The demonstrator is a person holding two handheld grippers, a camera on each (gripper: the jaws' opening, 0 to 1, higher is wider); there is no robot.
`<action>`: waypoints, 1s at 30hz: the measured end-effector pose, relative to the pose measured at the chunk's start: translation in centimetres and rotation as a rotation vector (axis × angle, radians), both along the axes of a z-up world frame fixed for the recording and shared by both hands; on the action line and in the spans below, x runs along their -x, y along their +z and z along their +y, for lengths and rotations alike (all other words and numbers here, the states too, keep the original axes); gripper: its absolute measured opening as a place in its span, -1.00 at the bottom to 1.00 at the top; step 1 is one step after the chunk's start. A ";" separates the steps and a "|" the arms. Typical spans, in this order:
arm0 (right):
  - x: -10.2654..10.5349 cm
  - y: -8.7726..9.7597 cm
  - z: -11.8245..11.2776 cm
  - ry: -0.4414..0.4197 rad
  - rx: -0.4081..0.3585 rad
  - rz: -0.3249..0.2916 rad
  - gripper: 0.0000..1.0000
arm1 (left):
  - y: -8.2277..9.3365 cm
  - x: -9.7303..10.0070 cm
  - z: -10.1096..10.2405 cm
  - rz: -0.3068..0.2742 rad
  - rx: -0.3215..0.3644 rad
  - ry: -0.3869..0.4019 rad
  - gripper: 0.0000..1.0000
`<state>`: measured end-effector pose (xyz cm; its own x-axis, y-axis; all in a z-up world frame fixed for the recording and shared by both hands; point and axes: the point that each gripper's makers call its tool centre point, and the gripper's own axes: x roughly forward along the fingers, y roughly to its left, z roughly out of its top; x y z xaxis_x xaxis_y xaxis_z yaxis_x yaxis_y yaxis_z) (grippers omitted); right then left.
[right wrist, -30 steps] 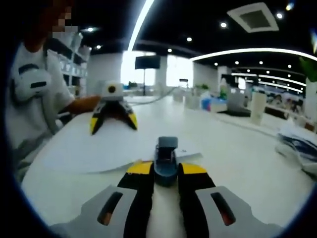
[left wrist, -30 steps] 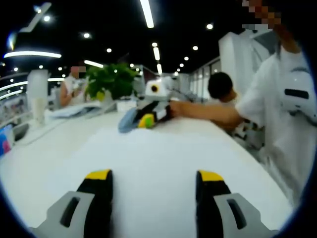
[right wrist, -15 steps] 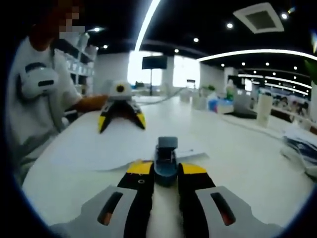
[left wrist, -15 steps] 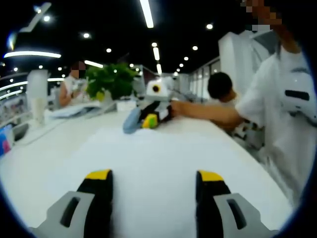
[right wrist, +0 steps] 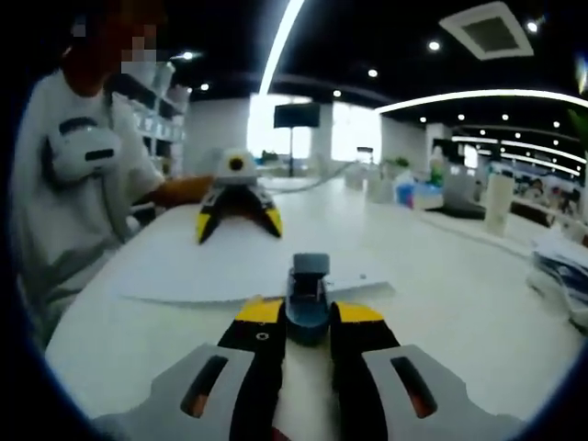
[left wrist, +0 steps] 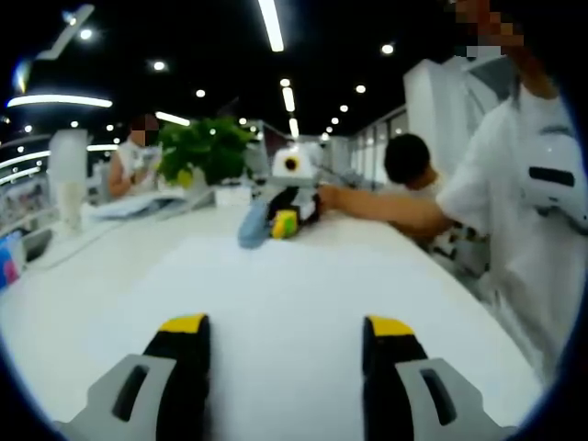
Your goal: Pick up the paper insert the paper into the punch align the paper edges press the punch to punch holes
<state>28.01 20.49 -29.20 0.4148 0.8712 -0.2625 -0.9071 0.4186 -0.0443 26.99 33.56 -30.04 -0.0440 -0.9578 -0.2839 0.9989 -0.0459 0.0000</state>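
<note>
White paper (right wrist: 241, 266) lies flat on the table (right wrist: 441, 276), its near edge at the blue punch (right wrist: 309, 296), which the right gripper (right wrist: 309, 322) has clamped between its jaws. Left gripper (left wrist: 287, 331) sits spread open over the sheet's far end — best bet is it steadies that end while the punch squares to the edge.

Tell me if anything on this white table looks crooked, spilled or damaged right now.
Nothing stands out. The white sheet of paper lies flat on the white table, unspilled and untorn. The right gripper is shut on the small blue-grey hole punch at the sheet's near edge. The left gripper is open over the paper.
</note>
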 end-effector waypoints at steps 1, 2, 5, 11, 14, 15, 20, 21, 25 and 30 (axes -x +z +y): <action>0.1 0.0 0.1 0.006 0.002 -0.002 -0.56 | 0.0 0.0 0.0 0.000 0.000 0.000 0.35; 0.2 0.0 0.2 0.009 0.005 -0.006 -0.56 | 0.0 0.0 0.0 0.000 0.000 0.000 0.35; 0.2 0.0 0.1 0.012 0.005 -0.009 -0.56 | 0.0 0.0 0.0 0.000 0.000 0.000 0.35; 0.7 0.0 0.2 0.040 0.003 -0.002 -0.56 | 0.0 0.0 -0.1 0.000 0.001 0.000 0.35; 0.8 0.0 0.2 0.045 0.005 -0.002 -0.56 | 0.0 0.0 -0.1 0.000 0.001 0.000 0.35; 0.8 0.0 0.2 0.047 0.006 -0.003 -0.56 | 0.0 0.0 -0.1 0.000 0.001 0.000 0.35; 1.0 0.0 0.3 0.059 0.006 -0.010 -0.56 | 0.0 0.1 -0.1 0.000 0.001 -0.003 0.34; 1.0 0.0 0.3 0.060 0.007 -0.010 -0.56 | 0.0 0.1 -0.1 0.000 0.001 -0.003 0.34; 1.0 0.0 0.3 0.060 0.010 -0.016 -0.56 | 0.0 0.1 -0.1 0.000 0.002 -0.002 0.35; 1.1 0.0 0.4 0.060 0.016 -0.024 -0.55 | 0.0 0.2 -0.1 -0.001 0.003 -0.002 0.35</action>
<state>26.96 20.88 -29.23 0.3680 0.8906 -0.2671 -0.9293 0.3622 -0.0726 26.82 33.49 -30.07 -0.0459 -0.9586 -0.2812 0.9988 -0.0481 0.0007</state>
